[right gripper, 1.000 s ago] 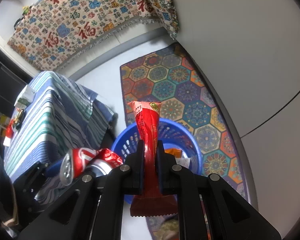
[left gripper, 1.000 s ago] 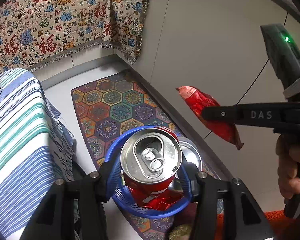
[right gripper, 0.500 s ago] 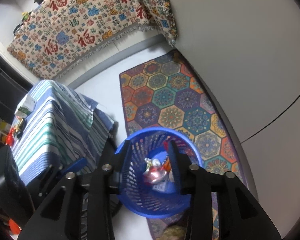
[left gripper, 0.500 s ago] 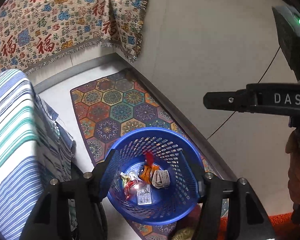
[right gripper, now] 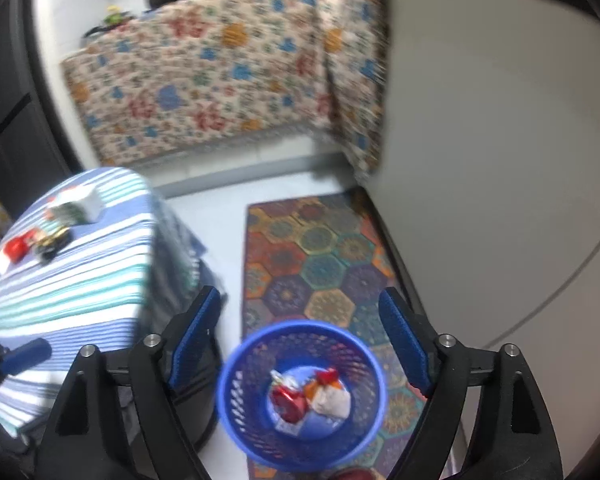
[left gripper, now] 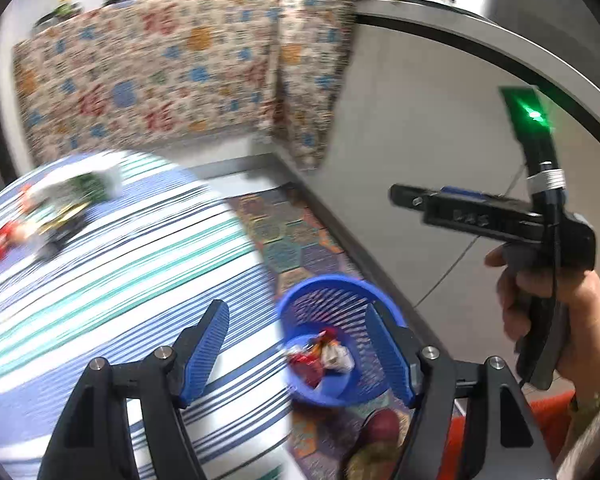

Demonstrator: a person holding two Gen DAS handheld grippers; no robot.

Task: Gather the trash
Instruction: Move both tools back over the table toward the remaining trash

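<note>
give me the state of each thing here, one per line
left gripper: jaws opening, nothing between them
right gripper: jaws opening, nothing between them
blue basket: upright on the floor, holding trash
trash: lying at the basket bottom
striped table: a few small items on top, too blurred to name
rug: flat on the floor, basket at its near end

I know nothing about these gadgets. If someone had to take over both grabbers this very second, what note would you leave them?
Left gripper: jaws opening, nothing between them.
Right gripper: jaws opening, also empty.
Blue basket stands on the patterned rug by the wall; a crushed red can and wrappers lie inside.
Done: that trash is in the basket.
Left: several small items sit on the striped tablecloth; too blurred to tell which are trash. Check them and collect what is.
</note>
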